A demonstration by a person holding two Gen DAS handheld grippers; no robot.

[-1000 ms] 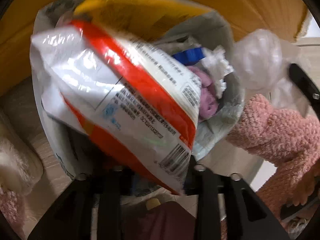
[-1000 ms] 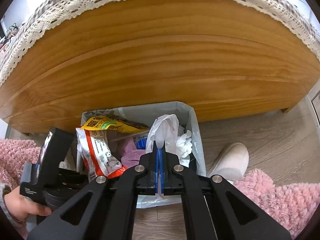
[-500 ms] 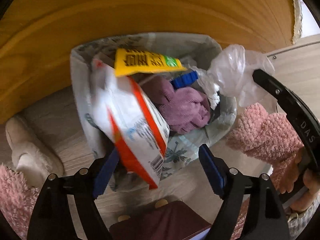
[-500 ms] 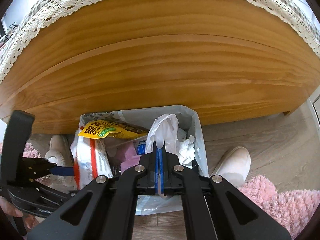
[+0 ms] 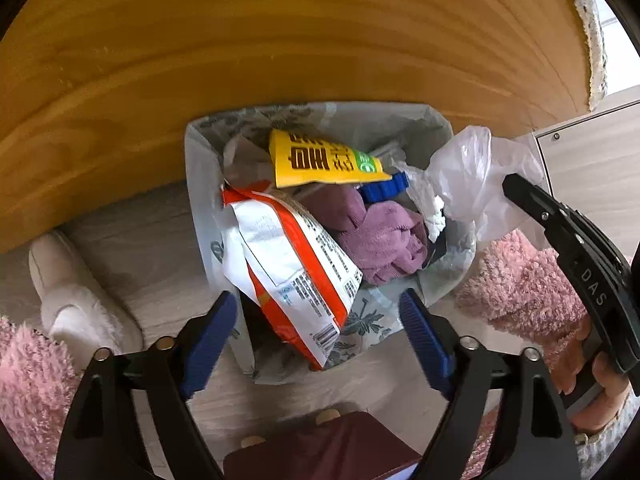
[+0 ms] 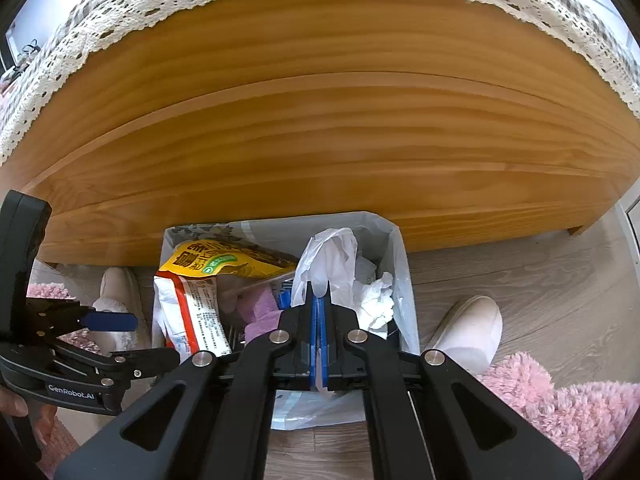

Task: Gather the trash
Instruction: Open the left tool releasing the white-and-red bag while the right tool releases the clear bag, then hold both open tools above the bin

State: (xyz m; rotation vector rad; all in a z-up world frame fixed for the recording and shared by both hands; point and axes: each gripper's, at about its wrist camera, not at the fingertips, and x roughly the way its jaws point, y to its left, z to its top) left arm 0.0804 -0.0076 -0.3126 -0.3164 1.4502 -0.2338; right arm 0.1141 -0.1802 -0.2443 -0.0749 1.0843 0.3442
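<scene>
Left wrist view: the left gripper (image 5: 316, 336) has just been opening and hangs released, nothing between its jaws, above the red-and-white snack packet (image 5: 292, 272) leaning in the lined trash bin (image 5: 208, 208). The right gripper (image 6: 319, 340) is clenched on the liner's plastic edge (image 6: 328, 256). I'd keep that edge pulled wide and lift clear without snagging the packet, which could tip out.

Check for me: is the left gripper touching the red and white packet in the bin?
Apart. In the left wrist view the left gripper has its jaws wide, just opened, and the red and white packet lies in the bin beyond them, clear of both pads.
</scene>
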